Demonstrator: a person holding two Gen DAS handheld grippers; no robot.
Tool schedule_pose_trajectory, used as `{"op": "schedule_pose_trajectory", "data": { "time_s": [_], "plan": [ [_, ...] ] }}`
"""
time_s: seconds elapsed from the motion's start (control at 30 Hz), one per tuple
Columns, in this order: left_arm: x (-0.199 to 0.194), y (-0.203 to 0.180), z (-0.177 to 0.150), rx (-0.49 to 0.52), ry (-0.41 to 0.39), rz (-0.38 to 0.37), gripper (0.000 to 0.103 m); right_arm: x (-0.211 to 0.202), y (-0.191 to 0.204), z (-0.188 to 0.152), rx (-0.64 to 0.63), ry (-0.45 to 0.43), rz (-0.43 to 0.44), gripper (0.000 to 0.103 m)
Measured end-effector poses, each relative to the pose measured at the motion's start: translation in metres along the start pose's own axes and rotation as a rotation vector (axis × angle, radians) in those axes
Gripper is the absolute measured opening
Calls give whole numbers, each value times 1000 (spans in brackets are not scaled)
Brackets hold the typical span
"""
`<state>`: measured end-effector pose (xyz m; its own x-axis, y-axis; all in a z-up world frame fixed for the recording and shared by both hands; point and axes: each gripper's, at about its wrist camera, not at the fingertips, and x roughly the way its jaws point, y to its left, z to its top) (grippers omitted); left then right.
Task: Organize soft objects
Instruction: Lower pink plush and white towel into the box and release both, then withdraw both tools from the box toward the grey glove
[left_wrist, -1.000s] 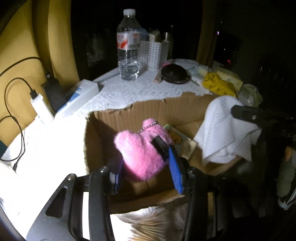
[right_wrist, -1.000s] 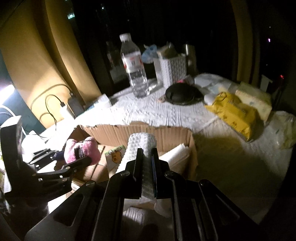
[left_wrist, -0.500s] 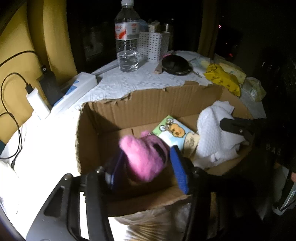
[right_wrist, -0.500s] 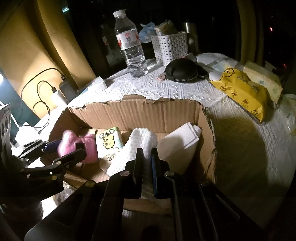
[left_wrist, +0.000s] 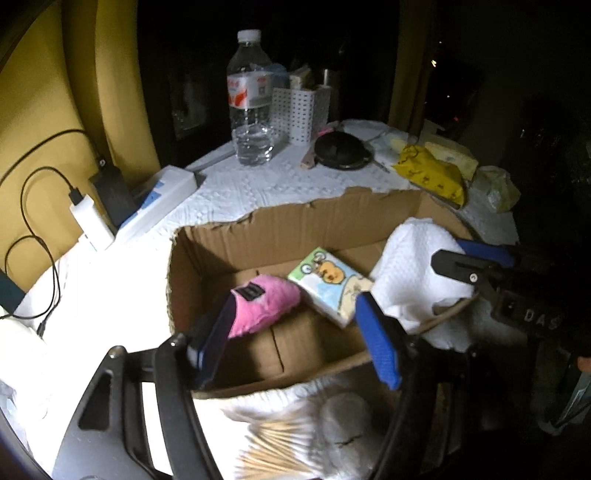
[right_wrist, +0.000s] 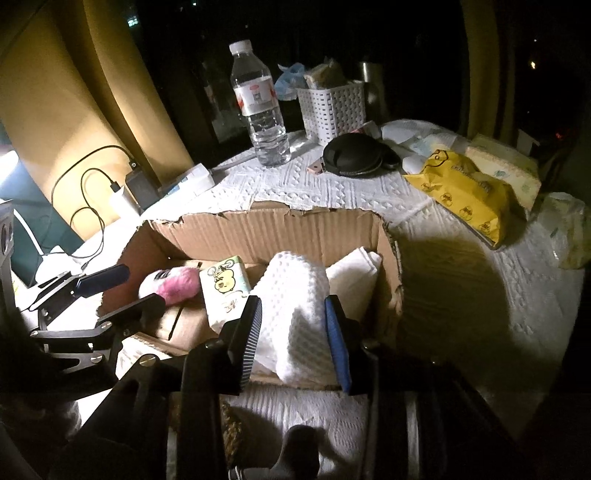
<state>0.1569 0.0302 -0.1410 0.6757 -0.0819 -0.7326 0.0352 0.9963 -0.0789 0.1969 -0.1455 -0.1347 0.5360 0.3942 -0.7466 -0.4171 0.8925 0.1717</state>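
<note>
**Soft things in the box, both grippers spread**

A white textured tablecloth (right_wrist: 369, 192) covers the table. On it, nearest the cameras, sits an open cardboard box (right_wrist: 280, 229) with a torn back rim. Inside the box, a white waffle-weave towel (right_wrist: 295, 295) fills the right part and drapes over the front edge, with a folded white cloth (right_wrist: 354, 269) just beside it against the right wall. A cartoon-printed tissue pack (left_wrist: 328, 284) lies tilted in the middle, touching a pink plush toy (left_wrist: 262, 306) on the box floor to its left.

The right gripper (right_wrist: 295, 339) is spread, its pads either side of the towel. The left gripper (left_wrist: 295, 343) is also spread wide above the box's front-left corner; the plush lies just beyond its left pad.

Behind the box stand a water bottle (right_wrist: 258, 107) and a white basket (right_wrist: 332, 107); a yellow packet (right_wrist: 461, 192) lies to the right.
</note>
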Motion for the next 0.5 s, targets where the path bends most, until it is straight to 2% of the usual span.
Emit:
{"op": "schedule_pose_trajectory", "data": {
  "time_s": [0.5],
  "plan": [
    [-39, -22, 3, 28, -53, 18, 69, -45, 1, -11, -4, -60, -20, 42]
  ]
}}
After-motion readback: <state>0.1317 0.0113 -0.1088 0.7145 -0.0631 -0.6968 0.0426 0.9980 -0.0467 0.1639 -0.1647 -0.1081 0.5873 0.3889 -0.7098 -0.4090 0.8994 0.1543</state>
